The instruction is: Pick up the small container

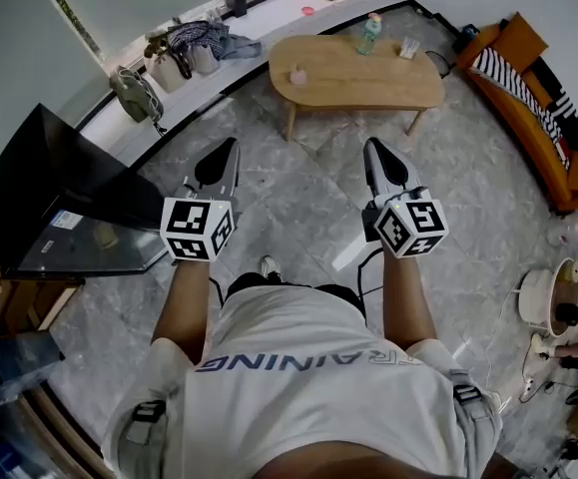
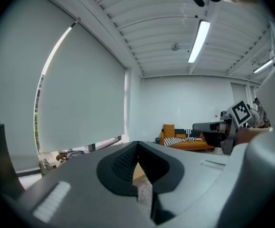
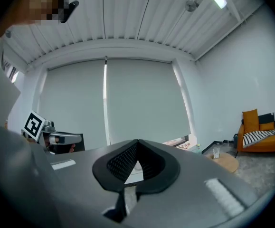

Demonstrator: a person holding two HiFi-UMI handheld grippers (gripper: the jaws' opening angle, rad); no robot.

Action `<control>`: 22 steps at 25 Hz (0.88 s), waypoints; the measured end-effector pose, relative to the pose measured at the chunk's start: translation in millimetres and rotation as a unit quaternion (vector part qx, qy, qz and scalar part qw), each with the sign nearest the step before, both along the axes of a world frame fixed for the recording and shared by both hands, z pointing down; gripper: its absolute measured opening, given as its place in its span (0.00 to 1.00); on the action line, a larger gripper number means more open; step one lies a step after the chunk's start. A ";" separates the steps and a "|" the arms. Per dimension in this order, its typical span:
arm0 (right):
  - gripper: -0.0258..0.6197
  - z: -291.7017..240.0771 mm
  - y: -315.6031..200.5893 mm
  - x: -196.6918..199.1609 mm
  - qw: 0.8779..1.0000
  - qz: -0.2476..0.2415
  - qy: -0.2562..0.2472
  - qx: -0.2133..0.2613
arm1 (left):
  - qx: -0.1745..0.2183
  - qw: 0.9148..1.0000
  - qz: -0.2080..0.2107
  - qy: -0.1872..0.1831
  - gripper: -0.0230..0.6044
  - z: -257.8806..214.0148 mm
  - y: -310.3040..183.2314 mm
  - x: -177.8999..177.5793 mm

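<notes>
A small pink container [image 1: 296,74] stands on the left part of an oval wooden coffee table [image 1: 368,86] ahead of me. Both grippers are held at waist height over the marble floor, well short of the table, pointing toward it. My left gripper [image 1: 231,146] is shut with nothing in it; its tips meet in the left gripper view [image 2: 137,144]. The right gripper [image 1: 375,146] is likewise shut and holds nothing, its tips together in the right gripper view [image 3: 137,143]. Each gripper view shows the other gripper off to the side.
A clear bottle [image 1: 368,33] and a small glass item [image 1: 408,48] stand at the table's far side. A black TV [image 1: 59,198] is at the left, an orange sofa [image 1: 538,98] at the right, bags [image 1: 184,48] along the window ledge, and clutter [image 1: 558,307] at the right.
</notes>
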State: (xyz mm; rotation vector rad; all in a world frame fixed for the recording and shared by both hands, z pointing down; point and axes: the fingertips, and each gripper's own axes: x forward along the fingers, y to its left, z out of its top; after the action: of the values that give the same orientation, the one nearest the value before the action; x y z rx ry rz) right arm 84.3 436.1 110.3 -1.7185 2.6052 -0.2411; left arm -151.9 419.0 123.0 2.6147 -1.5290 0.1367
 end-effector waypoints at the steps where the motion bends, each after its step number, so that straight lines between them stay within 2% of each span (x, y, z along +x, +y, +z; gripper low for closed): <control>1: 0.06 -0.1 -7.2 -5.7 1.000 -0.001 0.002 -0.002 | -0.001 1.000 0.003 -0.001 0.04 0.6 -8.0 -4.0; 5: 0.07 4.2 -34.7 -22.9 1.000 -0.012 0.017 -0.011 | -0.002 1.000 -0.003 0.003 0.04 1.5 -36.2 -17.6; 11: 0.07 11.2 -78.5 -35.2 1.000 -0.017 0.011 -0.012 | -0.006 1.000 -0.006 0.007 0.04 10.3 -72.1 -28.6; 18: 0.07 27.1 -142.7 -24.3 0.999 -0.029 0.003 -0.016 | -0.003 1.000 -0.008 0.002 0.04 17.1 -132.1 -16.7; 22: 0.07 28.6 -194.1 0.2 0.999 -0.034 -0.004 -0.014 | -0.009 1.000 -0.006 -0.006 0.04 21.4 -183.8 10.0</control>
State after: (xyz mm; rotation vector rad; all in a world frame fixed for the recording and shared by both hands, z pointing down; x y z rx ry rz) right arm 84.5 242.1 138.9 -1.6343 2.6700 -0.2870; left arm -141.8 235.1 144.5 2.5941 -1.5396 0.1651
